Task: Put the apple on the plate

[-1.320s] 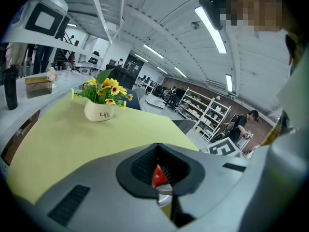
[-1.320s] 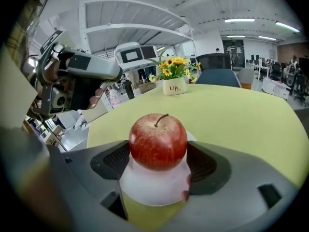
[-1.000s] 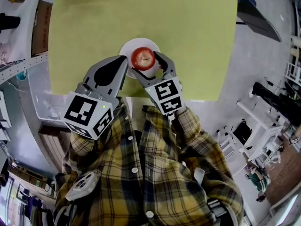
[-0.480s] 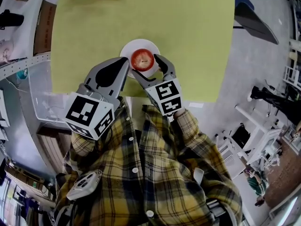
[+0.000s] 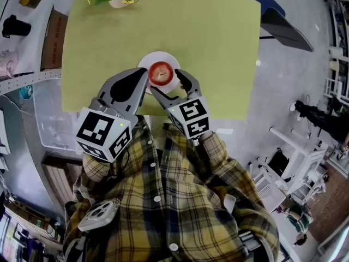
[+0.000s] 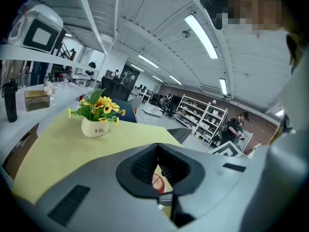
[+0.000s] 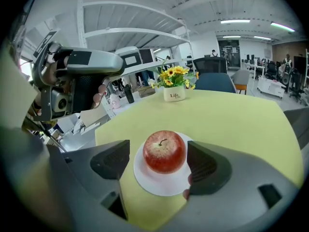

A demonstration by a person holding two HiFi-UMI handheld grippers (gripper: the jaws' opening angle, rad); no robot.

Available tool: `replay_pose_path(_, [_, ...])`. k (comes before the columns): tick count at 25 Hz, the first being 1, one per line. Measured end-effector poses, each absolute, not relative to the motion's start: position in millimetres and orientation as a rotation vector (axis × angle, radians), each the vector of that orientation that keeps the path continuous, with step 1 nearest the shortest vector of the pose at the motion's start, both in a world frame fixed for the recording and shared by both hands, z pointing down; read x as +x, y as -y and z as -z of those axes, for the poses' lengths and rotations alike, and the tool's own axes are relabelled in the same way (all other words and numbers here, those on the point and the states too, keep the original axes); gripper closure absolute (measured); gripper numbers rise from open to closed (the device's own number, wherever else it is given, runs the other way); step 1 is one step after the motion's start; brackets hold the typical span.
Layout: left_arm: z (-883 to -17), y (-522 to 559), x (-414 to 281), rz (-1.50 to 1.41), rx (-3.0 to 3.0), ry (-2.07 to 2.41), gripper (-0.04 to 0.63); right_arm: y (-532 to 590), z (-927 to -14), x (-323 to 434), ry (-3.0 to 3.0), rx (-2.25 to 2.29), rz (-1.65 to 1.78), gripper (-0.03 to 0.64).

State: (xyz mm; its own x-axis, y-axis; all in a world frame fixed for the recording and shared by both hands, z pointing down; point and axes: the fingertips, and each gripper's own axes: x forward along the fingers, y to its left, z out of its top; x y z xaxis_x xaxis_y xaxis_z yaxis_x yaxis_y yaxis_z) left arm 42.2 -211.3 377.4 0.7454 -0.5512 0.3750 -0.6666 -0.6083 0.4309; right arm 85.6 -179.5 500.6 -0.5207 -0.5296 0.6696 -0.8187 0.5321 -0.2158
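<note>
Grippers first: right gripper (image 7: pixel 159 158) has its jaws spread wide, one on each side of the apple (image 7: pixel 164 151), neither squeezing it. Left gripper (image 6: pixel 157 167) is closed on nothing, parked just beside.

Apple sits upright on the white plate (image 7: pixel 157 186), so placement looks done. Risk: a crooked pull-back could let a jaw clip the apple and roll it off, since the plate is shallow and one pad looks very close.

Plate lies near the person's edge of the table (image 5: pixel 218 42). Bare green surface all round, flower pot (image 7: pixel 174 94) well apart at the far side.
</note>
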Motion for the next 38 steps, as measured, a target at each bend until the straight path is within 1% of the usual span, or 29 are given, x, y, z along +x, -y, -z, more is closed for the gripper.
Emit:
replay_pose_path(5, [-351, 215, 44, -0.233, 2.437, 0.932, 0.589, 183, -464, 88, 2.290, 1.123, -0.662, 0.265])
replay_pose_path(10, [-316, 219, 48, -0.187, 2.500, 0.944, 0.589, 187, -406, 87, 2.398, 1.148, -0.606, 0.269])
replay_pose_path(18, [-265, 217, 65, -0.118, 2.594, 0.904, 0.589, 190, -304, 97, 2.590, 1.269, -0.538, 0.375])
replay_pose_path(22, [-252, 209, 73, -0.081, 2.621, 0.874, 0.589, 184, -271, 101, 2.635, 1.304, -0.441, 0.409])
replay_pose_path(25, [-249, 206, 79, -0.069, 2.631, 0.839, 0.589, 184, -260, 106, 2.638, 1.361, -0.389, 0.452])
replay_pose_path(27, [-248, 206, 83, -0.068, 2.646, 0.824, 0.589, 185, -258, 111, 2.630, 1.402, -0.372, 0.498])
replay_pose_path(28, [-248, 205, 85, -0.069, 2.653, 0.816, 0.589, 185, -257, 116, 2.619, 1.434, -0.364, 0.528])
replay_pose_path(29, [-247, 204, 88, -0.069, 2.658, 0.809, 0.589, 185, -255, 121, 2.607, 1.470, -0.356, 0.578])
replay_pose_path(30, [-246, 203, 90, -0.070, 2.661, 0.803, 0.589, 184, -254, 126, 2.596, 1.501, -0.349, 0.598])
replay_pose_path(33, [-246, 198, 97, -0.074, 2.667, 0.783, 0.589, 178, -249, 137, 2.585, 1.550, -0.354, 0.618])
replay_pose_path(38, [-247, 197, 101, -0.079, 2.675, 0.743, 0.589, 176, -250, 140, 2.573, 1.575, -0.388, 0.620])
